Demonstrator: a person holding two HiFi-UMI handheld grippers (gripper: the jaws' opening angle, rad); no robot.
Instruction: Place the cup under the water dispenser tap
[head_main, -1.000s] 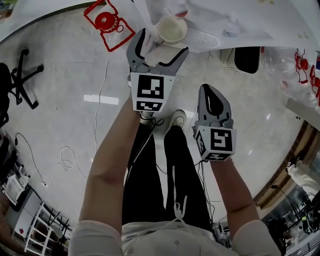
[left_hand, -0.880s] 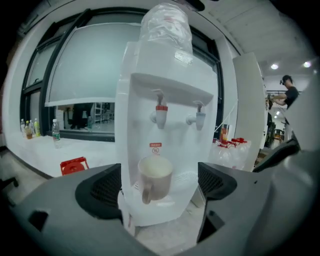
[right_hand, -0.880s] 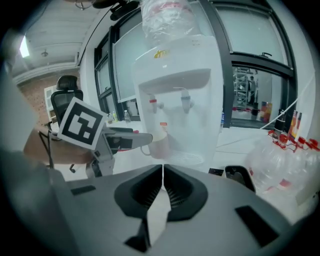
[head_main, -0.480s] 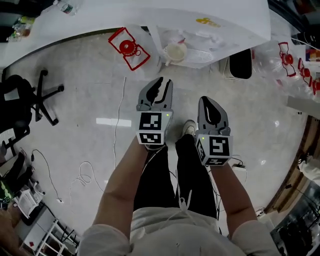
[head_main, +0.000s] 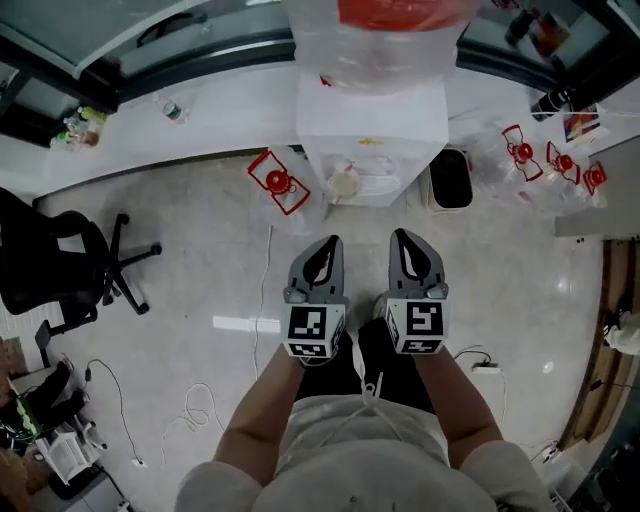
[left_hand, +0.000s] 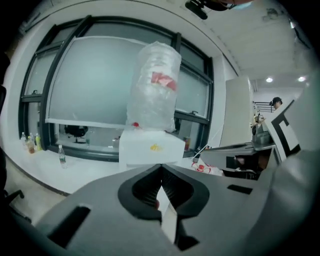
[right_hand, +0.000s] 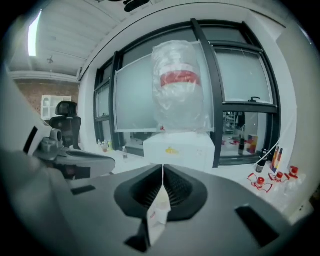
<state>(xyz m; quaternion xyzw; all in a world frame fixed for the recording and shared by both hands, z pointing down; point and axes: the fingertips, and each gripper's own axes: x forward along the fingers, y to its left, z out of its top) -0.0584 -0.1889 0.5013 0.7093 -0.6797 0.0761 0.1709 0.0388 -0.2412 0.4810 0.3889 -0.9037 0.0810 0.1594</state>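
White dispenser (head_main: 372, 140): straight ahead of you, bottle (head_main: 385, 35) on top.
Cup (head_main: 345, 183): at the dispenser's front, well apart from what you hold.
Left hand-held gripper (head_main: 332, 245): jaws together, nothing held.
Right hand-held gripper (head_main: 402, 238): jaws together, empty, beside your left.

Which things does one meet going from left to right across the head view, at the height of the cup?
black office chair → red plastic frame → cup → black container → group of red frames
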